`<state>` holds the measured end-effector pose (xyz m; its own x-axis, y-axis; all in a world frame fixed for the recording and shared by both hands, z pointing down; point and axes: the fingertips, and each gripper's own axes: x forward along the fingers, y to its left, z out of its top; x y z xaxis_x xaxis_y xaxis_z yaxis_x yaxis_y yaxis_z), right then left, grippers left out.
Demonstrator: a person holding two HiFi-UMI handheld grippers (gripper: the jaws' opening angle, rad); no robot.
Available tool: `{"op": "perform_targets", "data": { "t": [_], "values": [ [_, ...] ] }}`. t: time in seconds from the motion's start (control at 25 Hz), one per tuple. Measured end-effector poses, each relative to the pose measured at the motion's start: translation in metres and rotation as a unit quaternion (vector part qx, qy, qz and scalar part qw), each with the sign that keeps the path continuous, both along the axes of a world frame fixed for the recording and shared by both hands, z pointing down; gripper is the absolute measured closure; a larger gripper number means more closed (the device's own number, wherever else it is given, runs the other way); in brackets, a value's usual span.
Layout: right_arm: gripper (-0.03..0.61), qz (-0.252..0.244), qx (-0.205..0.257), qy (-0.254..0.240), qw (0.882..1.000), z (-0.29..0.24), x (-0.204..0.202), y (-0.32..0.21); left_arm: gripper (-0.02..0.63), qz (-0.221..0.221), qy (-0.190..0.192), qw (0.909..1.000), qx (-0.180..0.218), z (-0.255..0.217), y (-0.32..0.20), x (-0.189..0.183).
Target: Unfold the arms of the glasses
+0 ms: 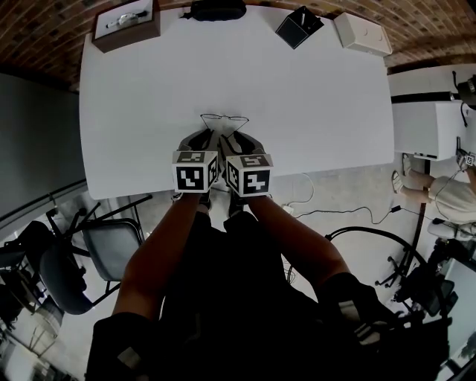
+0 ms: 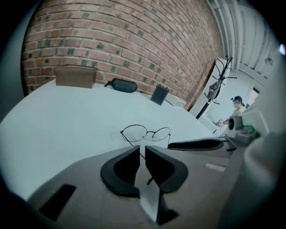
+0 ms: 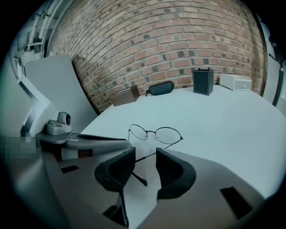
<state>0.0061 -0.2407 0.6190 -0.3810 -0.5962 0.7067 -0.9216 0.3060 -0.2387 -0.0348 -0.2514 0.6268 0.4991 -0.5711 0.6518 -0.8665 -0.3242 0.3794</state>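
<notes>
- One pair of thin round wire-rimmed glasses [image 1: 223, 119] lies on the white table [image 1: 141, 111], close to the near edge, just ahead of both claws, lenses on the far side.
- Both arms look swung out twd me, and each runs back into a claw's gap.
- left gripper [image 2: 142, 150]: jaws drawn narrow, w/ only a slit of table showing btwn them. I see one arm pass thru that slit, its tip poking out low by the right-hand pad. The slit is wider than the wire.
- right gripper [image 3: 145, 153]: jaws clearly wider apart, not clamping. The other arm crosses the gap on a slant, w/ a dark ear tip lying btwn the pads.
- Head view: the two grippers sit side by side at the table's near edge, marker cubes nearly touching.
- Far edge, well apart from the glasses, L to R: brown wooden box [image 1: 126, 26], black oval glasses case [image 1: 217, 10], black cube-shaped box [image 1: 299, 27], white flat box [image 1: 362, 33].
</notes>
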Motion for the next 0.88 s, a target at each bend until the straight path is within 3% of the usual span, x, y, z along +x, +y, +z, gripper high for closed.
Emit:
{"op": "perform_targets", "data": {
  "t": [0.32, 0.56, 0.88],
  "values": [
    [0.468, -0.019, 0.002, 0.009, 1.000, 0.001, 0.010, -0.007, 0.581, 0.027, -0.037, 0.9990, 0.001, 0.003, -0.006, -0.005],
    [0.468, -0.035, 0.013, 0.013, 0.999, -0.001, 0.021, -0.016, 0.580, 0.012, -0.036, 0.9993, 0.000, 0.004, -0.013, -0.017],
    [0.468, -0.039, 0.022, 0.009, 0.999, 0.000, 0.035, -0.026, 0.580, 0.047, -0.092, 0.9942, 0.030, 0.000, -0.027, -0.034]
  ]
}}
